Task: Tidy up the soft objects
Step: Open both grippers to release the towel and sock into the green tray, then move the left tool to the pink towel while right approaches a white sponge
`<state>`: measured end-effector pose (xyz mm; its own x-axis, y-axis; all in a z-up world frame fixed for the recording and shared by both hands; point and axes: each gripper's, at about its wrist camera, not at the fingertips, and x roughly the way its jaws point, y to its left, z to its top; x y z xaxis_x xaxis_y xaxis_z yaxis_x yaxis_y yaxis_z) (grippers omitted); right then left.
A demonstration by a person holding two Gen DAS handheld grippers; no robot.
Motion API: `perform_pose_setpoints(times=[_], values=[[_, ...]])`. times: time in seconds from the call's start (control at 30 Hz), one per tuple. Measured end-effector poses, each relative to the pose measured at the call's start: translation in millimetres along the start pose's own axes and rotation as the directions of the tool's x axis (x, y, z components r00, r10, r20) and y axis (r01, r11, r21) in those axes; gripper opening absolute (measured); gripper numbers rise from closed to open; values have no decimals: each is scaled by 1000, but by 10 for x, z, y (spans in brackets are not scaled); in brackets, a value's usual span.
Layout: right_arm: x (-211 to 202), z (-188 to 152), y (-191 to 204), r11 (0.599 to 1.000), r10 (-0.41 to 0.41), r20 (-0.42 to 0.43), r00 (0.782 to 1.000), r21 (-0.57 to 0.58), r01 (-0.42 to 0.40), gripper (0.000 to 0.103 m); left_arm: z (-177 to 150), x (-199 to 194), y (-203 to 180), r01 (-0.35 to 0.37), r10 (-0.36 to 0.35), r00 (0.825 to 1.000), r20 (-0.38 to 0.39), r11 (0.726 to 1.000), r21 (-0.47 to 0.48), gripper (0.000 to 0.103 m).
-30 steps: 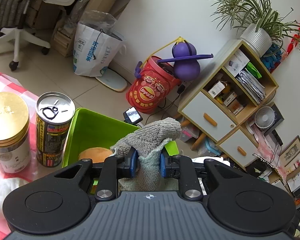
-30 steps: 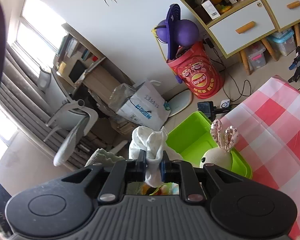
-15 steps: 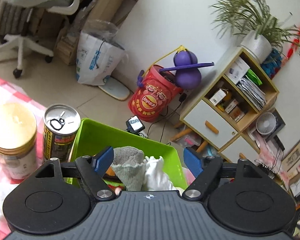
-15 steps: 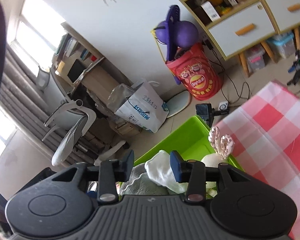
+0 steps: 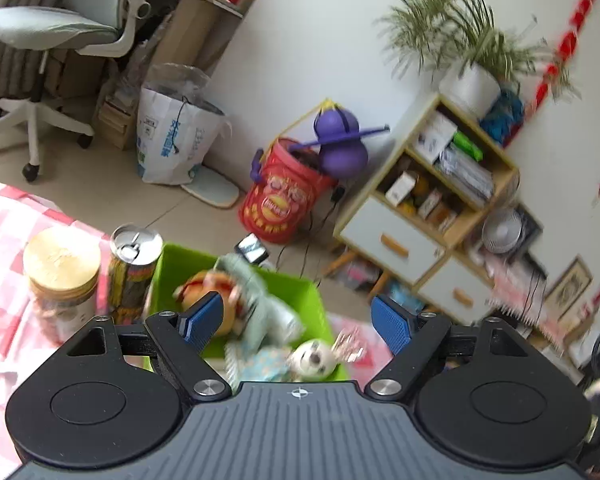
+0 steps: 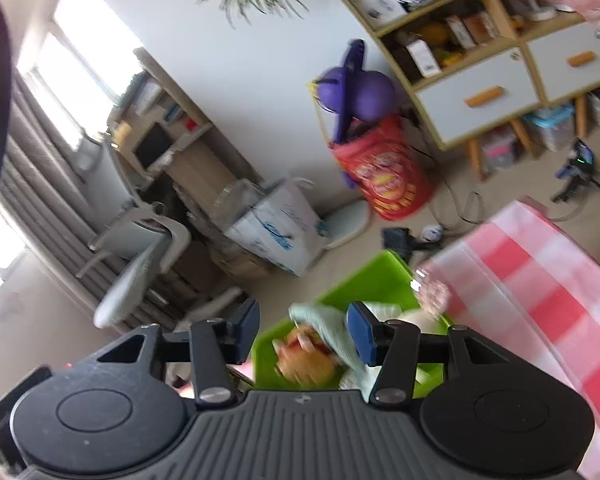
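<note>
**Both claws empty above the green bin, soft stuff sitting right under them**

The left gripper [image 5: 298, 318] has its jaws spread wide and opening a bit more, nothing between the pads. The right gripper [image 6: 302, 330] is narrower but opening too, and nothing is pinched there either. The pale green cloth [image 5: 260, 300] only shows through the gap from below.

Everything soft is in the green bin [image 5: 172, 264], below and just ahead of both claws: the cloth draped over a burger-looking plush [image 5: 196, 288], its long side running away from the left claw, plus a small white bunny toy [image 5: 314, 358] at the near edge, closest to the left claw's centre.

Room-wise, I'd watch the left side. A can [image 5: 134, 268] stands touching or nearly touching the bin's left wall, with a gold-lidded jar [image 5: 62, 276] just beside it. To the right of the right claw the checked tablecloth [image 6: 540, 292] looks bare, so that's the safer way to swing out. Frames are blurry, so exact gaps are hard to call.
</note>
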<state>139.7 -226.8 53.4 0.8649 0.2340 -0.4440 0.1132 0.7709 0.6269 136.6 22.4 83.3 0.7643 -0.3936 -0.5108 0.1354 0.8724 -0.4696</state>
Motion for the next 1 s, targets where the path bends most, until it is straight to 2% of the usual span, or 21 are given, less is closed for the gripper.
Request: perform_pose_setpoints(times=[0.1,0.3,0.53,0.7,0.8,1.0], values=[[-85,-103,-105,1000,-22,-23,1000,22,22,23,-139,-64,60,-27,27,999,-21,1000,9,79],[-323,-293,-343,993,-59,-85,995,94,66,23,-343,-218,356,-63,61,996,-62,998,-31,79],[-628,-541,-407,992,-119,-131,984,37,125,24,-584,-320,634,-107,102,988,-120,994,-34,79],[-748,-715,-455,985,-171,-172,970,-18,171,28,-759,-271,819,-154,144,970,-194,987,-38,79],[-778,-828,-503,975,-220,-206,953,-54,214,29,-810,-253,897,-171,161,962,-221,985,-28,79],[-771,-1029,-683,950,-311,-318,895,-83,301,30,-909,-218,972,-163,150,953,-264,986,-29,79]])
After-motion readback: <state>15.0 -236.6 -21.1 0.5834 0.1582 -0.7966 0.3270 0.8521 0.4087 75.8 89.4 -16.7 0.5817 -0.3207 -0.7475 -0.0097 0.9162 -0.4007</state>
